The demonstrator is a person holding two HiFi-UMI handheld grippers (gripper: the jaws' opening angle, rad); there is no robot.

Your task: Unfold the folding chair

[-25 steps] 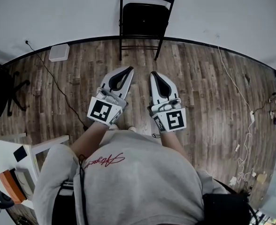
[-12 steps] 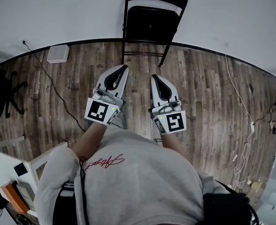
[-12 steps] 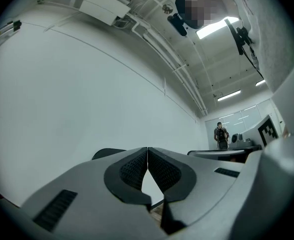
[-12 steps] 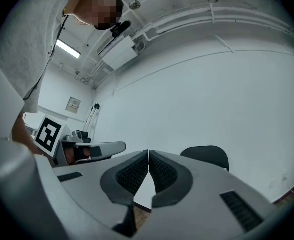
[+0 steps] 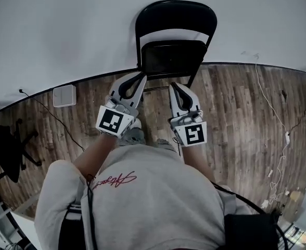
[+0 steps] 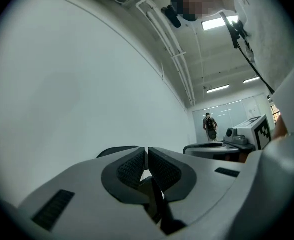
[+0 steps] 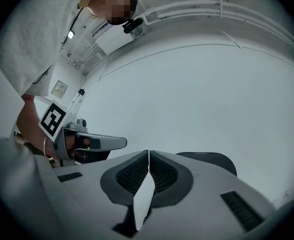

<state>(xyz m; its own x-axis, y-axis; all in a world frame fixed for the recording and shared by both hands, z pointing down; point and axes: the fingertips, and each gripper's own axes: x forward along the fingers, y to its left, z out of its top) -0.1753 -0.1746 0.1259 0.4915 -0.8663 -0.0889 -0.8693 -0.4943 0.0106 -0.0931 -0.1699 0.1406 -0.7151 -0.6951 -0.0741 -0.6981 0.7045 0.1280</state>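
A black folding chair [image 5: 175, 56] stands folded flat against the white wall, at the top middle of the head view. My left gripper [image 5: 141, 76] is shut and empty, with its tips just in front of the chair's left leg. My right gripper [image 5: 173, 84] is shut too, a little short of the chair's lower edge. In the left gripper view the shut left gripper [image 6: 146, 151] points level at the wall, and the chair's dark top [image 6: 114, 151] peeks over it. The right gripper view shows the closed right gripper [image 7: 148, 154] with the chair's back [image 7: 212, 160] just beyond.
A white box [image 5: 64, 95] sits on the wood floor by the wall, with a cable [image 5: 54, 121] trailing from it. A black office chair [image 5: 7, 150] stands at the left. Cords [image 5: 278, 124] run along the right. A person [image 6: 210, 126] stands far down the room.
Both grippers have come forward together toward the wall. The folding chair now looks larger and sits right at their tips. Both stay shut.
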